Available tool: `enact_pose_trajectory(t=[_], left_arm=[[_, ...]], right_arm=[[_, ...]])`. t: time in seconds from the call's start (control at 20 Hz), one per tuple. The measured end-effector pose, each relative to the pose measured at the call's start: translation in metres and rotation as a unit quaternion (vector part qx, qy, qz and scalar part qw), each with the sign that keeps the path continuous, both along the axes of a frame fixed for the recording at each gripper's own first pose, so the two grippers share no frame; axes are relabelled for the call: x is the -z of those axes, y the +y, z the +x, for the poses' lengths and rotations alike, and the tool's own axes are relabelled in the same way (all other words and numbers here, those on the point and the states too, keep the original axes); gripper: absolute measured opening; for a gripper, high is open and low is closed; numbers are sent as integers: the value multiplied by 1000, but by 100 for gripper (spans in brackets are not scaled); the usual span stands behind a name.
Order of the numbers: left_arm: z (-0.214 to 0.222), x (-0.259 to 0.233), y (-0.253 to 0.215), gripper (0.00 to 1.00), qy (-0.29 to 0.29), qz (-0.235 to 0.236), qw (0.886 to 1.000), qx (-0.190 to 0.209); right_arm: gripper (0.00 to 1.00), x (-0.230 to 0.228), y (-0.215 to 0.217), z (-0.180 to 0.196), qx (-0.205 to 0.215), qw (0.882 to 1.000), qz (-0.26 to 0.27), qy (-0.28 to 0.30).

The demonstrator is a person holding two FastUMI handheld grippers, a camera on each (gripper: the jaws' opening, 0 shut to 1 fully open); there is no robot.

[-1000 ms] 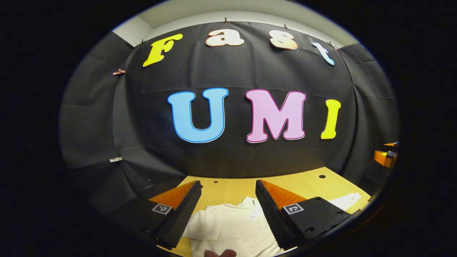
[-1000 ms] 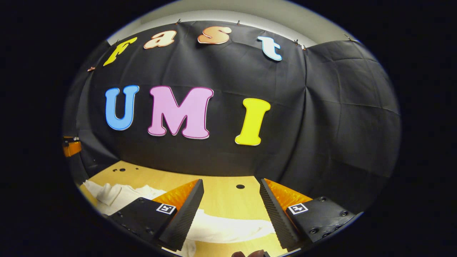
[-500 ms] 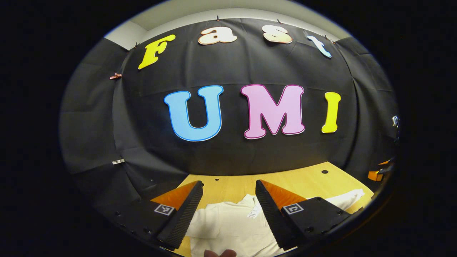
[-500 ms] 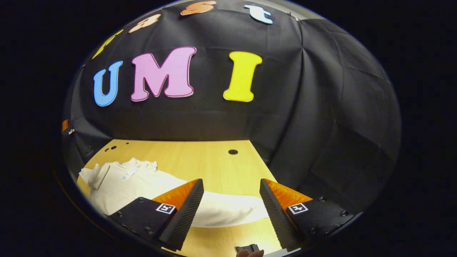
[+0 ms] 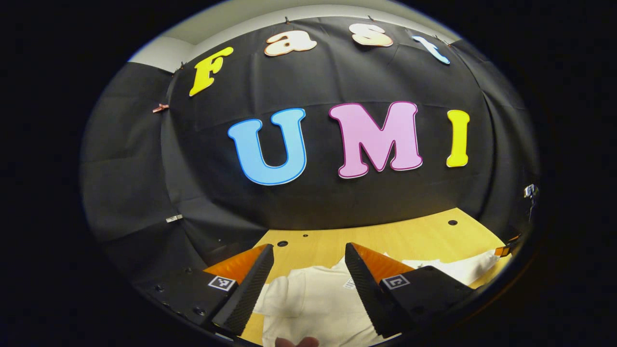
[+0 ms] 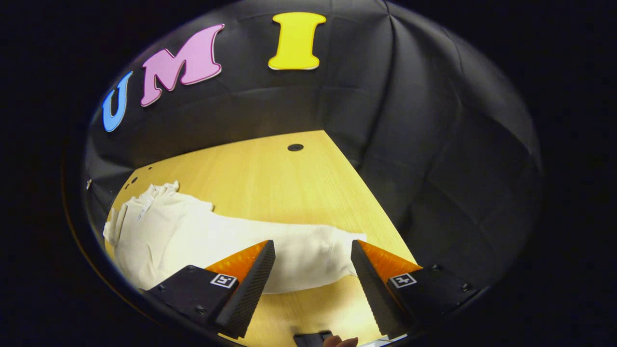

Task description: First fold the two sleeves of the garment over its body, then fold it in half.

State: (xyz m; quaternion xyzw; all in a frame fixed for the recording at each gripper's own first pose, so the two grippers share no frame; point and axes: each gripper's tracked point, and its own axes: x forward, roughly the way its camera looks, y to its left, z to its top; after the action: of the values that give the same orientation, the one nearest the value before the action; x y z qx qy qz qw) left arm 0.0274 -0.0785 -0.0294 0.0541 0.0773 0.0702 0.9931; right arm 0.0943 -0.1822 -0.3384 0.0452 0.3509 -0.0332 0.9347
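Dim booth, lit from above; the wooden tabletop (image 6: 270, 178) glows warm and brightest near its middle, falling into shadow at its far edge against the dark cloth wall (image 5: 328, 202); the pale garment (image 6: 202, 236) is nearly washed out; strong fisheye bending toward the rims; focus fairly sharp, slight softness at the margins.

Recording booth: black cloth wall (image 5: 337, 202), wooden table (image 6: 270, 173)

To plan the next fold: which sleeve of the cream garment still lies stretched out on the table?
The sleeve ahead of the right gripper; the other sleeve is already folded over.
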Motion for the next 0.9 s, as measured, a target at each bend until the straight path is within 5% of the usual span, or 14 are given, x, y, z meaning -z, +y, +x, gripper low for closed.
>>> enact_pose_trajectory(t=[0.45,0.7,0.85,0.9], left_arm=[[3,5,6,94,21,15,999,-48],[2,11,2,94,34,14,998,-56],[-1,10,4,94,35,17,997,-62],[-2,6,4,94,31,24,997,-64]], right_arm=[[99,78,-30,16,4,996,-9,84],[96,78,-21,16,0,996,17,89],[12,77,-9,15,-21,996,18,88],[23,72,-10,13,-17,996,15,86]])
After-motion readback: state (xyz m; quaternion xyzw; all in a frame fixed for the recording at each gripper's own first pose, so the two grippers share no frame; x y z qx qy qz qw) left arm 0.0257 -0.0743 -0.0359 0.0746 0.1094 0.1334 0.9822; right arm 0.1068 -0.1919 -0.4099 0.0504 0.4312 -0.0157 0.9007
